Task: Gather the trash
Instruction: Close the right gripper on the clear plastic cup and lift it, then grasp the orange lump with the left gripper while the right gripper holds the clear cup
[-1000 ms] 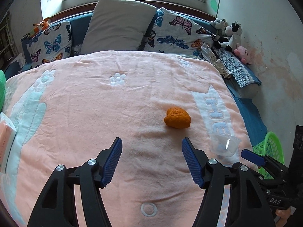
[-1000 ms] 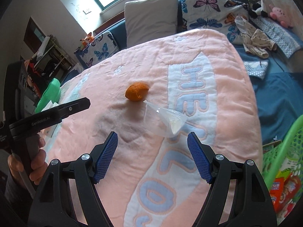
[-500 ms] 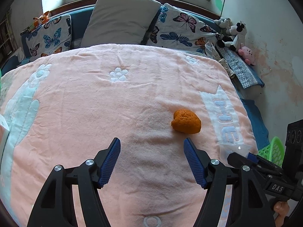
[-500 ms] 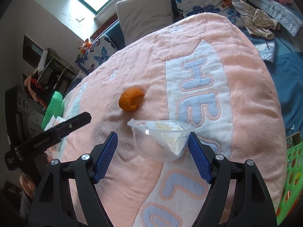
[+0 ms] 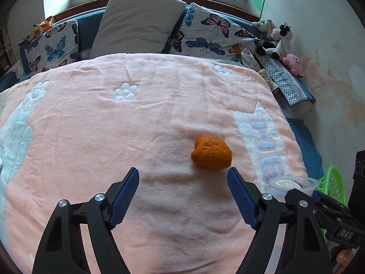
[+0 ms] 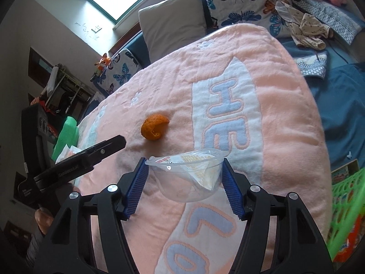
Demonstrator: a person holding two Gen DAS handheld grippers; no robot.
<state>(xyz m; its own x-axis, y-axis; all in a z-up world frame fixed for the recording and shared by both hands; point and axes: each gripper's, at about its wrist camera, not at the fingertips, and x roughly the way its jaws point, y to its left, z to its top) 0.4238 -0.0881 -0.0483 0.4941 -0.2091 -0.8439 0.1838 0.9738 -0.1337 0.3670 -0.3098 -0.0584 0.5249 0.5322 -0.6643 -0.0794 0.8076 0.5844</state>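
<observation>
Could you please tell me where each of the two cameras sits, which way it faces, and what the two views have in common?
Left wrist: on the left gripper, aimed down the pink blanket toward the pillows; its open jaws, just opening, frame bare blanket short of the orange peel.
Right wrist: on the right gripper, facing across the bed; its jaws, just closing, clamp the clear plastic cup; a hand shows at the left.
Shared: peel, cup, blanket, green basket.
</observation>
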